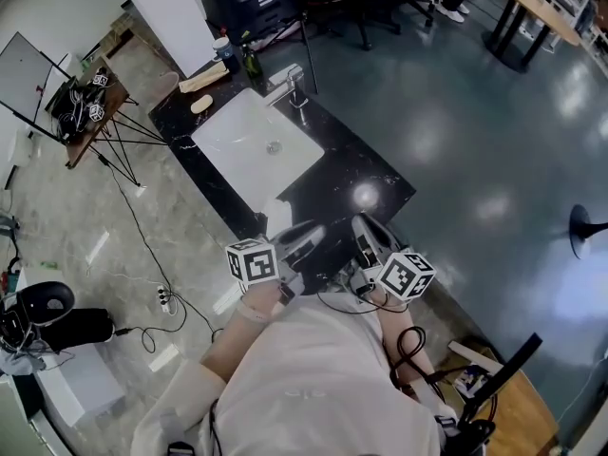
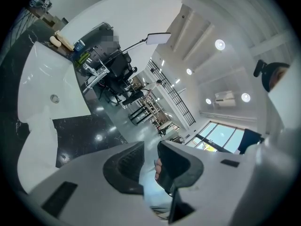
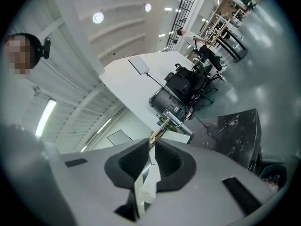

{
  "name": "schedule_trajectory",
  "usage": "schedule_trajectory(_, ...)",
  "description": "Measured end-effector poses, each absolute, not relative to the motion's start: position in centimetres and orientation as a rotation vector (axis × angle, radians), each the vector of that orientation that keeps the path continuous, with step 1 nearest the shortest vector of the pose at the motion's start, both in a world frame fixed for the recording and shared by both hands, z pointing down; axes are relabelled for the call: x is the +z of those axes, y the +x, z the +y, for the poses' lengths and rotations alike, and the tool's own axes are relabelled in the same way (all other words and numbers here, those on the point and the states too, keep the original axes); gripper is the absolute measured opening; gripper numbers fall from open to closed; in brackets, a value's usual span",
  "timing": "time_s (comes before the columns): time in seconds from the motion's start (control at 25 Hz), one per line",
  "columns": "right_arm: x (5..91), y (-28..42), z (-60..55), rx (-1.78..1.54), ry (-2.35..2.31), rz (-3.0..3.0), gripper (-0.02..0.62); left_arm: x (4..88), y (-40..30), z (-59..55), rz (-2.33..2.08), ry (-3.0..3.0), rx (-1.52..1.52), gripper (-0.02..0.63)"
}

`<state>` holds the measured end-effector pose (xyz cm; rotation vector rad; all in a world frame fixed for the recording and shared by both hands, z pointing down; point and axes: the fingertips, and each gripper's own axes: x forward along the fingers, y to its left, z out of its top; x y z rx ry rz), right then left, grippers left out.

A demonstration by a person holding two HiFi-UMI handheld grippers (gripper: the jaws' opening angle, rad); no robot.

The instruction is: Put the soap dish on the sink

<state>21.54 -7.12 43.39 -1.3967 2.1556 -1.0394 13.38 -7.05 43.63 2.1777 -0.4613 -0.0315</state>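
Note:
A tan soap dish (image 1: 203,79) lies at the far left corner of the black counter (image 1: 370,174), with an oval pale bar (image 1: 200,104) beside it, behind the white sink basin (image 1: 255,145). Both grippers hover at the counter's near edge, far from the dish. My left gripper (image 1: 306,237) is open, with a narrow gap between its pads (image 2: 123,166) and nothing pressed in it. My right gripper (image 1: 367,233) is shut, its pads (image 3: 169,160) together. A thin white strip shows in the slit behind them; what it is I cannot tell. The dish (image 3: 157,134) shows small just beyond the right jaws.
A faucet (image 1: 290,84) stands at the basin's back edge, and bottles (image 1: 249,60) at the back of the counter. A white object (image 1: 277,215) lies in front of the basin near the left gripper. Tripod legs and cables (image 1: 123,150) spread over the floor to the left.

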Motion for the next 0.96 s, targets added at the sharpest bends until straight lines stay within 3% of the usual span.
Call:
schedule_trajectory(0.08,43.6,21.5,-7.1,-1.042,-1.411,2.161,0.056,43.5,13.1,-7.1,-0.469,2.178,-0.047,0.098)
schedule_trajectory(0.24,43.6,21.4,-7.2,-1.052,-1.405,2.166,0.055,42.1,12.8,-7.1,-0.467,2.189,-0.144,0.011)
schedule_trajectory(0.96,44.0,21.1,-7.5,-1.091,-1.368,2.172,0.055,40.6,12.4,-7.2,-0.447,2.085,-0.315,0.006)
